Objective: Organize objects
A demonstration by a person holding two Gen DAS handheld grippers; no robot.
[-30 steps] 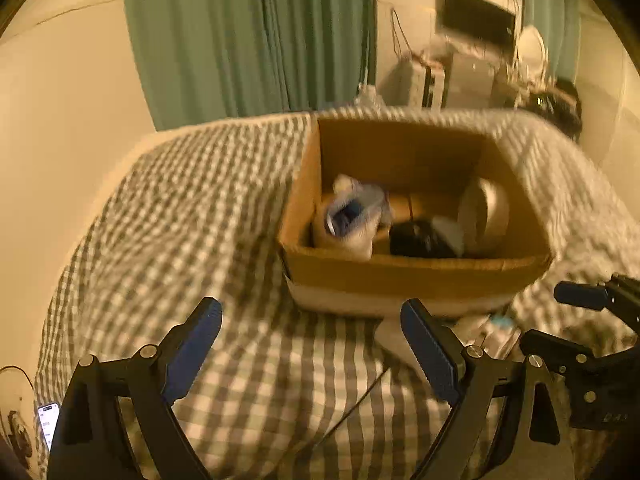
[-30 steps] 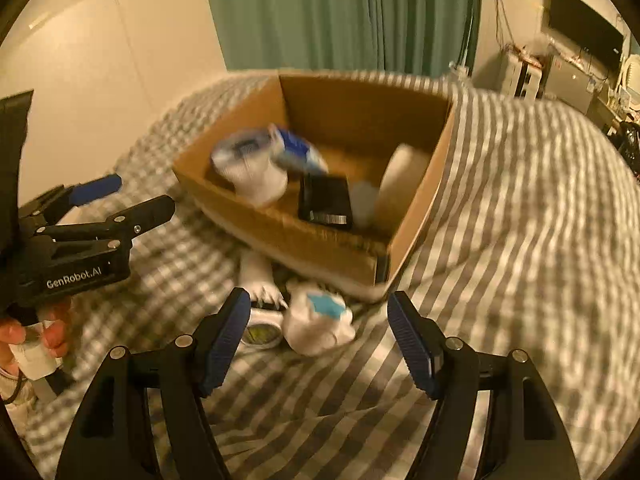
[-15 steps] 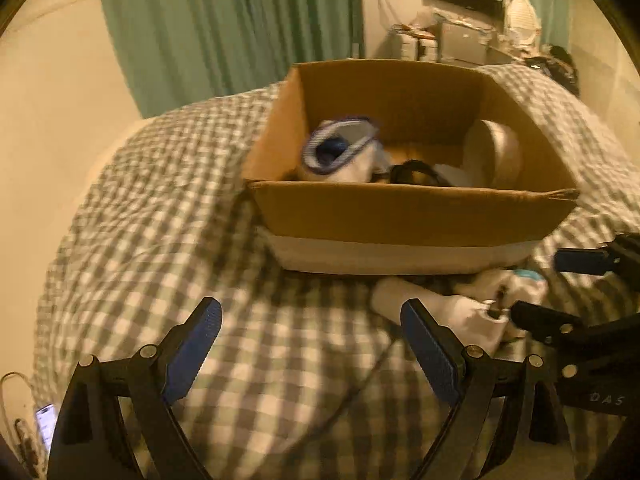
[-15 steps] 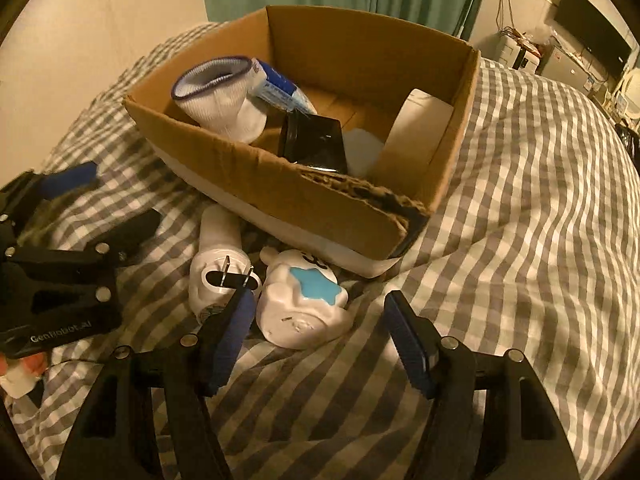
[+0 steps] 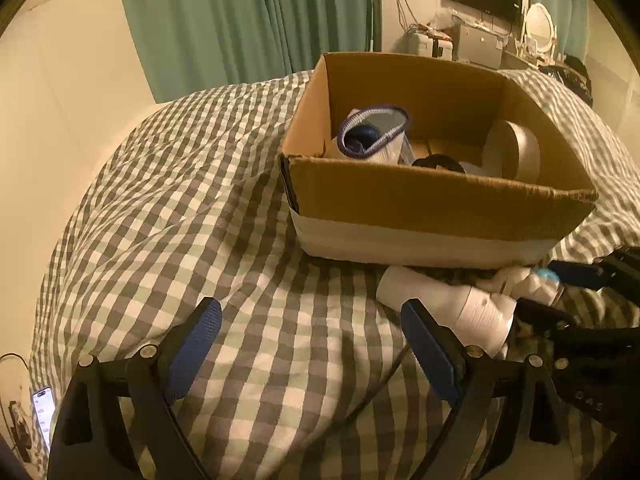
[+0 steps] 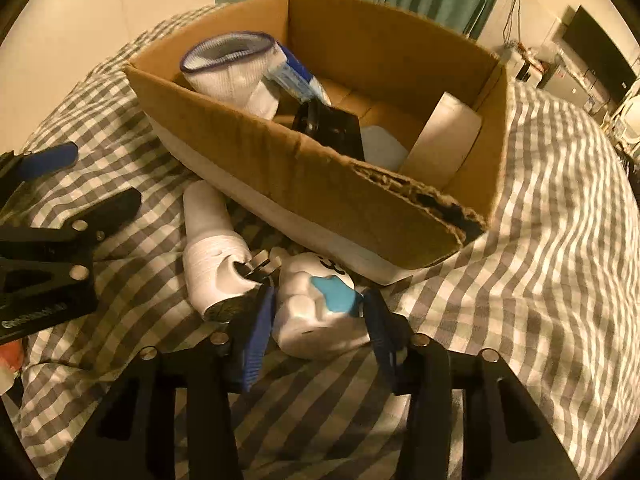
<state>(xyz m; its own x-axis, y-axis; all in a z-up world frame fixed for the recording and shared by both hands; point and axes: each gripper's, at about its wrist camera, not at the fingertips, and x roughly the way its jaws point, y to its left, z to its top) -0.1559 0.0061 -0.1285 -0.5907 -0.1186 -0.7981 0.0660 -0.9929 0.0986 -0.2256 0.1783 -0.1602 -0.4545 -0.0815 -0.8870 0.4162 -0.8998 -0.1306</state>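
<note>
Both grippers are working over the checked bedspread (image 5: 248, 216). Left gripper (image 5: 310, 350) is hovering with its fingers wide apart and nothing between them, just short of the white charger plug (image 5: 448, 300). Right gripper (image 6: 316, 320) is closing around the white star-marked device (image 6: 320, 308), its blue pads appearing to press both sides.

Only the right wrist view is showing that clamp clearly; from the left wrist view the device is mostly hiding behind the plug. Half a second ago the right fingers were standing well apart, short of the device; now they are narrowing onto it.

Just behind both items, the cardboard box (image 6: 280, 160) is holding a blue-rimmed white sock (image 6: 232, 68), a blue packet (image 6: 294, 74), a black device (image 6: 332, 128) and a roll of tape (image 5: 516, 152).
</note>
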